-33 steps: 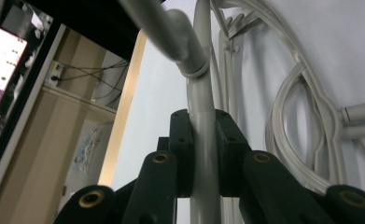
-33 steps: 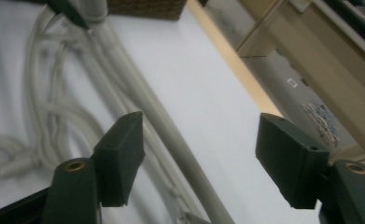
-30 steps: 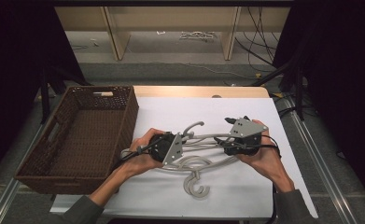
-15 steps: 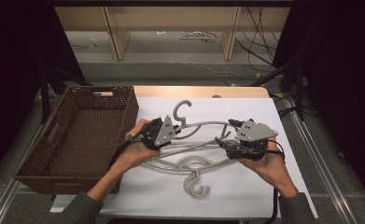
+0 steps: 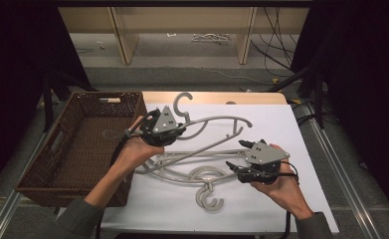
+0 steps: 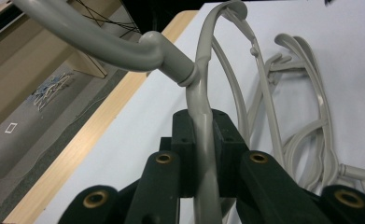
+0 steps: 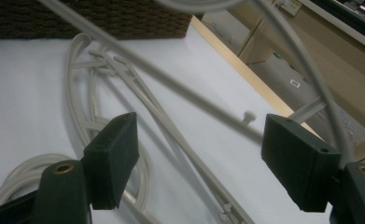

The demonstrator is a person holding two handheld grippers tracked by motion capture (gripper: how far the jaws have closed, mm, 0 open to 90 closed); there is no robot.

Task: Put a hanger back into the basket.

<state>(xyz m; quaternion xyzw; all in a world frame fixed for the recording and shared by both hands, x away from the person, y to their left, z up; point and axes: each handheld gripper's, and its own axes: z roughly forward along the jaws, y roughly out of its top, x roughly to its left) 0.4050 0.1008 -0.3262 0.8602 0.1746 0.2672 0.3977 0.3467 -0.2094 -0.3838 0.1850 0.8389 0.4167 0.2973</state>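
Gripping grey hanger (image 5: 217,130) near its hook, left gripper (image 5: 163,128) sat clamped at centre of frame; left gripper view showed jaws pinched on hanger (image 6: 200,116) bar. Hanger was lifted, tilted, long axis running from centre toward right, hook (image 5: 182,103) pointing to upper part of frame. Right gripper (image 5: 239,158), lower right, had jaws spread, nothing between them. Hangers counted: one held, at least two more in pile (image 5: 192,167) on white sheet (image 5: 281,129). One brown basket (image 5: 77,149) at left.
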